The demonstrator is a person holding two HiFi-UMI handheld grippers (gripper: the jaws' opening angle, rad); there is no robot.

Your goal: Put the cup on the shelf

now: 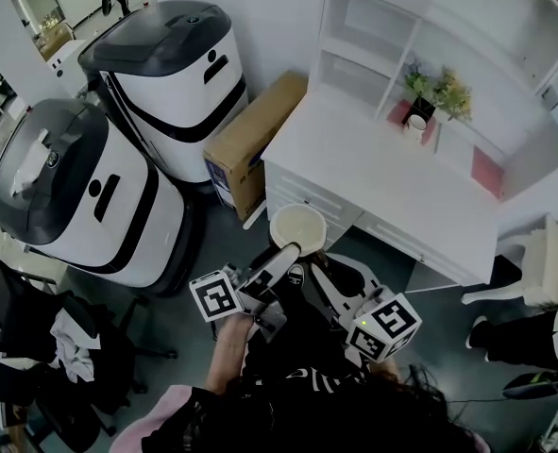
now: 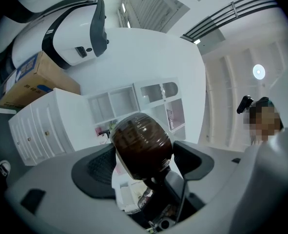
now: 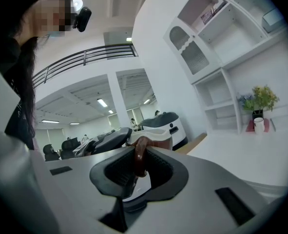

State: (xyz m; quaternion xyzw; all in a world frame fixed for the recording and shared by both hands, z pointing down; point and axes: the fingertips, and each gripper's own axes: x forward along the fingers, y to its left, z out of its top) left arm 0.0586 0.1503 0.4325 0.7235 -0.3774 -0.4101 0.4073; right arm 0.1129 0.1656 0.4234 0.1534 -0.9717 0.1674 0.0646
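The cup [image 1: 297,225], brown outside and cream inside, hangs in front of the white desk [image 1: 373,173]. My left gripper [image 1: 283,253] is shut on its round brown body [image 2: 141,147], with a pad on each side. My right gripper [image 1: 318,264] is shut on the cup's brown handle [image 3: 140,155], which stands upright between its pads. The white shelf unit [image 1: 373,36] stands on the desk's far side, its open compartments also seen in the left gripper view [image 2: 119,101] and the right gripper view [image 3: 221,48].
A potted plant [image 1: 436,92] and a small white mug [image 1: 415,125] stand on the desk by the shelf. A cardboard box [image 1: 250,140] and two large white-and-black machines [image 1: 165,64] [image 1: 71,187] are at the left. A black office chair [image 1: 14,319] is at the lower left.
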